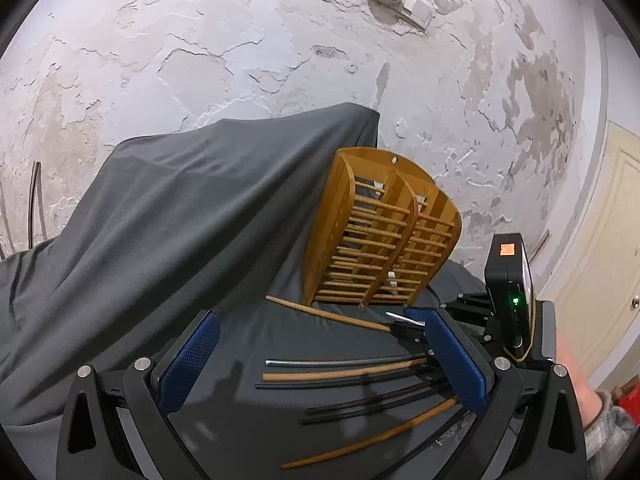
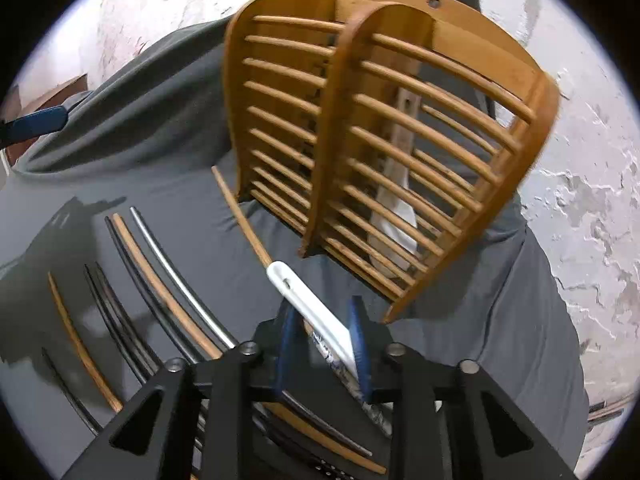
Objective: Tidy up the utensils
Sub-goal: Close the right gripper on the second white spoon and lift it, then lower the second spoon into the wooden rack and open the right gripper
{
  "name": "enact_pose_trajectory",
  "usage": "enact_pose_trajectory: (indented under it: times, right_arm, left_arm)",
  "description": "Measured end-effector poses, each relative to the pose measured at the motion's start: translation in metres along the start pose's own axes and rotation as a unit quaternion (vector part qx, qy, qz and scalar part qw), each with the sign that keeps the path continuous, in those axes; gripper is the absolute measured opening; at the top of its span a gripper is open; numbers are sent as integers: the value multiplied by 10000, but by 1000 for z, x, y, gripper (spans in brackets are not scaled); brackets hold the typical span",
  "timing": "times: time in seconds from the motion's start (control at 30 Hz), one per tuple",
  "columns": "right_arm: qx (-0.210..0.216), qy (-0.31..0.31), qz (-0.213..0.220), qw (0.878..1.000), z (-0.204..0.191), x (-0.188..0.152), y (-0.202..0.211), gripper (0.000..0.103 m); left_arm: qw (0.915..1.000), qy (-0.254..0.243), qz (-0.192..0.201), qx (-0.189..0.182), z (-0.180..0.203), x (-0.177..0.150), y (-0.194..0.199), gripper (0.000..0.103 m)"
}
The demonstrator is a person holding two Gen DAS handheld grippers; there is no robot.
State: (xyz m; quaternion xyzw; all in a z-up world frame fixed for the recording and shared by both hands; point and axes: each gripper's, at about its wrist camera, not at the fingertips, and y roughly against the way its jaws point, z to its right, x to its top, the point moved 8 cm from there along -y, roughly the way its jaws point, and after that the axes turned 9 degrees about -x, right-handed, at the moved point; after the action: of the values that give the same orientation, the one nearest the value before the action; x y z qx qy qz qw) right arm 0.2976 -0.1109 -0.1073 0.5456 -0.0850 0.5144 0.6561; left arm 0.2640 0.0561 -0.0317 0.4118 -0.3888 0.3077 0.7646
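A slatted bamboo holder (image 1: 380, 232) (image 2: 384, 140) with two compartments stands on the grey cloth (image 1: 180, 220). A white spoon (image 2: 394, 216) leans inside its right compartment. My right gripper (image 2: 323, 340) is just in front of the holder, shut on the handle of another white spoon (image 2: 308, 300), which points toward the holder. Several wooden, black and metal chopsticks (image 2: 160, 292) (image 1: 344, 376) lie side by side on the cloth to its left. My left gripper (image 1: 324, 360) hovers open above those chopsticks with nothing between its pads. The right gripper (image 1: 412, 322) shows beside it.
One wooden chopstick (image 1: 324, 314) (image 2: 240, 216) lies apart at the holder's base. The cloth rises in a hump (image 1: 240, 152) behind and left of the holder. A cracked plaster wall (image 1: 240, 40) with a socket strip stands close behind. A person's sleeve (image 1: 612, 428) is at the right.
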Motion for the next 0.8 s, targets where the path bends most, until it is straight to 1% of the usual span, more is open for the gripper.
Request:
enact_pose_trajectory:
  times: [0.1, 0.2, 0.27, 0.37, 0.4, 0.43, 0.47, 0.53, 0.57, 0.6, 0.63, 0.8]
  right_arm:
    - [79, -196, 7, 9998, 11, 4, 4, 22]
    - [210, -506, 145, 9984, 21, 10, 11, 15]
    - [290, -705, 282, 9967, 27, 13, 24, 11]
    - [590, -1113, 580, 9903, 44, 16, 55, 8]
    - [715, -1264, 685, 9870, 50, 21, 60, 8]
    - [938, -1493, 848, 9807, 56, 25, 71, 7]
    - [1066, -1602, 967, 9765, 54, 31, 79, 7]
    - [1248, -1755, 1299, 9679, 62, 42, 98, 7]
    - [1296, -1852, 1483, 9628, 59, 52, 106, 7]
    - [1359, -2038, 1679, 9549, 68, 60, 116, 7]
    - [1395, -2185, 1803, 9488, 71, 66, 123, 7]
    - [1298, -2648, 2197, 9299, 108, 102, 132, 7]
  left_arm:
    - [10000, 41, 26, -8, -1, 1, 3, 103]
    - [10000, 37, 14, 23, -2, 1, 3, 103]
    - [10000, 36, 9, 43, -3, 0, 3, 103]
    - [10000, 52, 22, 71, -4, 1, 4, 103]
    - [10000, 71, 27, 64, -5, 1, 4, 103]
    - [9999, 90, 28, 56, -6, 1, 4, 103]
    - [9999, 105, 30, 48, -6, 2, 4, 103]
    - [9999, 147, 40, 0, -6, 2, 3, 103]
    - [9998, 183, 37, -61, -5, 2, 3, 103]
    - [9998, 199, 32, -92, -4, 3, 2, 103]
    - [9997, 210, 23, -130, -3, 3, 2, 103]
    - [9998, 114, -46, -132, 2, 0, -2, 103]
